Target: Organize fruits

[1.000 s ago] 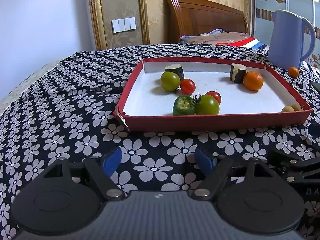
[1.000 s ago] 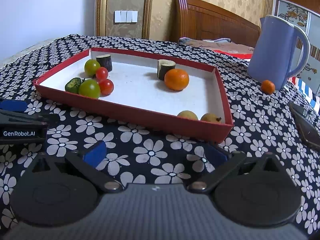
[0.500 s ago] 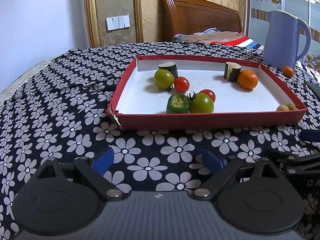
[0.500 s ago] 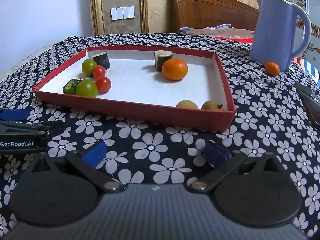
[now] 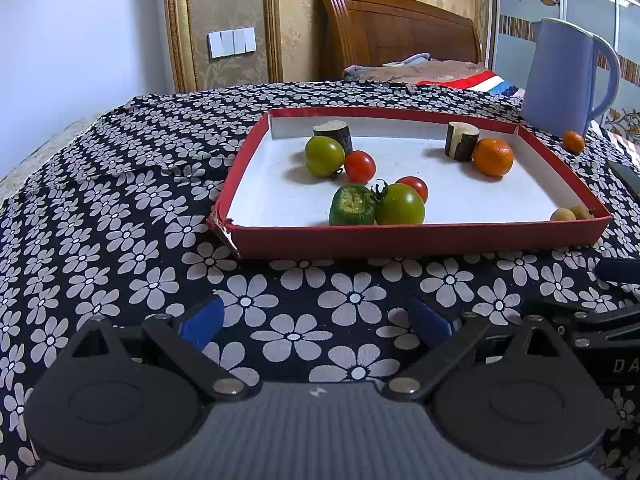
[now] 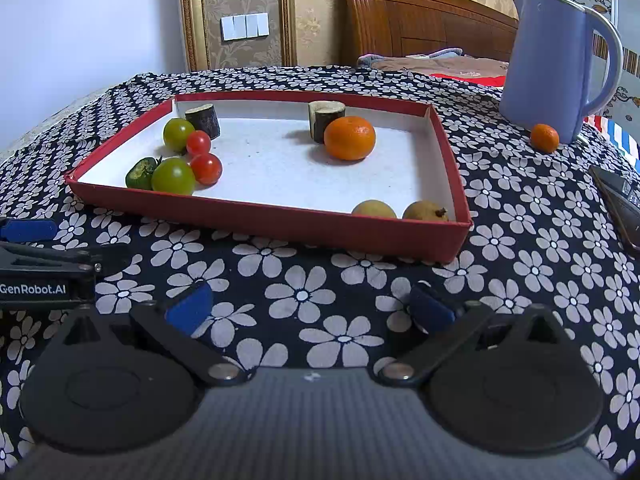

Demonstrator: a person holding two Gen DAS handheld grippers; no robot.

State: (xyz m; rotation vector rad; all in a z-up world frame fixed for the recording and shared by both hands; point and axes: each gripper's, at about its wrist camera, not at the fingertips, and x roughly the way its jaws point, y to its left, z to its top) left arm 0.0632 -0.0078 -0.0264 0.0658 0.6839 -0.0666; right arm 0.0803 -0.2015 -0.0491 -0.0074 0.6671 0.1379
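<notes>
A red tray (image 5: 420, 236) (image 6: 256, 216) with a white floor lies on the flowered cloth. In it are green tomatoes (image 5: 400, 205) (image 6: 173, 176), red tomatoes (image 5: 360, 166) (image 6: 206, 168), a green pepper piece (image 5: 352, 206), an orange (image 5: 493, 157) (image 6: 349, 138), two tan fruits (image 6: 374, 210) at the near right corner and two dark cut pieces (image 5: 334, 132). A small orange (image 6: 544, 138) (image 5: 573, 142) lies outside by the jug. My left gripper (image 5: 316, 322) and right gripper (image 6: 310, 306) are open and empty, in front of the tray.
A blue jug (image 6: 556, 64) (image 5: 564, 76) stands at the back right of the table. A dark flat device (image 6: 618, 204) lies at the right edge. The left gripper's body (image 6: 44, 272) shows at the left of the right wrist view. A bed headboard stands behind.
Both grippers have drawn back and risen a little, so the tray looks slightly farther and more from above. Nothing in the tray has moved. Both stay open.
</notes>
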